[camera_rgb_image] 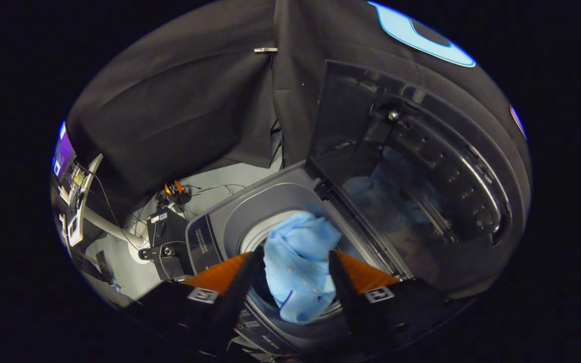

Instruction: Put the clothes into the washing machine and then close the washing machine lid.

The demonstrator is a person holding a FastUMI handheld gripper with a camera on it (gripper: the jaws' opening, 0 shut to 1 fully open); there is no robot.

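Observation:
A light blue shirt (298, 267) hangs bunched between my fingers, directly over the round drum opening (254, 235) of the top-loading washing machine (250, 204). My gripper (294, 253) is shut on the shirt, with both fingers pressing its sides. The shirt's lower end dangles over the drum's near rim. The machine's dark lid (401, 191) stands open and upright just beyond my right finger, and its glass reflects the blue cloth. A control panel (202, 243) lies on the machine's top, ahead of my left finger.
Left of the machine, black equipment boxes (164, 237) and cables (210, 190) lie on the pale floor. Further left stands a white stand with a lit screen (63, 154). Black cloth walls close the booth behind the machine.

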